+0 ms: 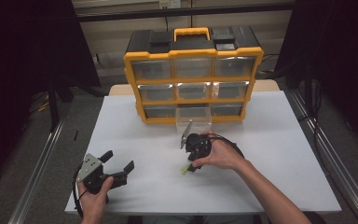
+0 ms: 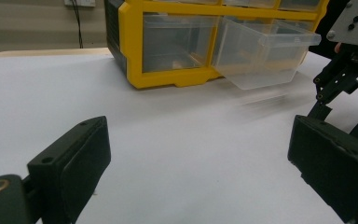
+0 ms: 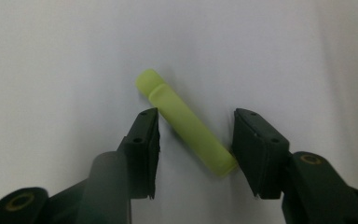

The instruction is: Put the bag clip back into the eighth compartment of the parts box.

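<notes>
A short yellow-green cylinder [image 3: 186,123] lies slantwise on the white table [image 1: 270,140], in front of the cabinet; in the high view the cylinder [image 1: 185,170] peeks out under the right hand. My right gripper [image 3: 196,140] points down over it with a jaw on each side. The pads stand close to it, and I see no firm grip, so it is open. My left gripper [image 1: 120,160] rests near the table's front left corner, open and holding nothing; in its own view the left gripper [image 2: 200,158] has only bare table between its jaws.
A yellow and black drawer cabinet [image 1: 193,74] stands at the back of the table. Its bottom middle clear drawer [image 1: 193,119] is pulled out toward me; the drawer [image 2: 261,51] looks empty. Metal rails run along both sides of the table.
</notes>
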The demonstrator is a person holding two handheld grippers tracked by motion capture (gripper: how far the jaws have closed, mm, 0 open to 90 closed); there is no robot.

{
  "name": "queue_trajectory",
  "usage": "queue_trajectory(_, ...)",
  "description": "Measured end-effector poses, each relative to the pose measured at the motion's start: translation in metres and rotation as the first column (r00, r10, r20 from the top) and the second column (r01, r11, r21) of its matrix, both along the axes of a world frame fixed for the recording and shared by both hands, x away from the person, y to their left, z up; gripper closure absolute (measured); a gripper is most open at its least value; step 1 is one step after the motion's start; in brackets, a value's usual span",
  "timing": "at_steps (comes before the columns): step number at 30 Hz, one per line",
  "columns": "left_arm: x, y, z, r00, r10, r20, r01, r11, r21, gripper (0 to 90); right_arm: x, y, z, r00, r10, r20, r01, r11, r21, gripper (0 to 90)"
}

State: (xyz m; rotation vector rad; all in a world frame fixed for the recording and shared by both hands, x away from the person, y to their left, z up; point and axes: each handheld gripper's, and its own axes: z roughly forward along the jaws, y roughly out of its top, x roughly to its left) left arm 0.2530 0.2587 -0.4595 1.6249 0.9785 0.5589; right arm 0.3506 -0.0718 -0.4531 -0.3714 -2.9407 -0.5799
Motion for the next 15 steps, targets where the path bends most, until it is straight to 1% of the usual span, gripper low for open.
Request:
queue_trajectory(1, 0.0, 0.0001, -0.0001, 1.0, 0.001, 0.0, -0.001, 1.0, 0.0, 5.9, 0.0003, -0.0006, 0.0005, 1.0, 0.001, -0.006, -0.001, 1.0, -0.003, 53.1)
queue_trajectory(2, 0.0001, 0.0001, -0.0001, 1.0, 0.001, -0.001, -0.001, 1.0, 0.0, 5.9, 0.0008, -0.0008, 0.0002, 1.0, 0.0, -0.002, 0.0, 1.0, 0.003, 54.6)
queue_trajectory(6, 0.0001, 0.0001, 0.0, 1.0, 0.001, 0.0, -0.001, 1.0, 0.001, 5.9, 0.0011, -0.0018, 0.0003, 0.9998, 0.022, -0.003, -0.022, 1.0, 0.004, 58.8)
queue_trajectory(8, 0.0001, 0.0001, 0.0, 1.0, 0.002, 0.0, -0.002, 1.0, 0.002, 6.1, -0.0003, -0.0011, 0.0, 0.9999, 0.013, 0.003, -0.013, 1.0, 0.004, 60.3)
queue_trajectory(11, 0.0001, 0.0002, 0.0, 1.0, 0.001, -0.001, -0.001, 1.0, 0.0, 6.1, -0.0001, -0.0013, 0.0001, 0.9998, 0.016, 0.011, -0.016, 1.0, -0.001, 63.2)
queue_trajectory(13, 0.0001, 0.0002, 0.0, 1.0, 0.001, -0.001, -0.001, 1.0, 0.0, 6.1, 0.0013, -0.0022, -0.0001, 0.9993, 0.034, 0.018, -0.034, 0.999, 0.003, 65.6)
queue_trajectory(14, 0.0002, 0.0002, 0.0001, 1.0, 0.001, 0.0, -0.001, 1.0, 0.001, 6.1, 0.001, -0.0019, -0.0003, 0.9995, 0.023, 0.02, -0.023, 1.0, 0.004, 66.9)
queue_trajectory(15, 0.0002, 0.0003, 0.0001, 1.0, 0.001, 0.0, -0.001, 1.0, 0.001, 6.1, 0.0013, -0.0023, -0.0002, 0.9995, 0.024, 0.02, -0.025, 1.0, 0.001, 68.5)
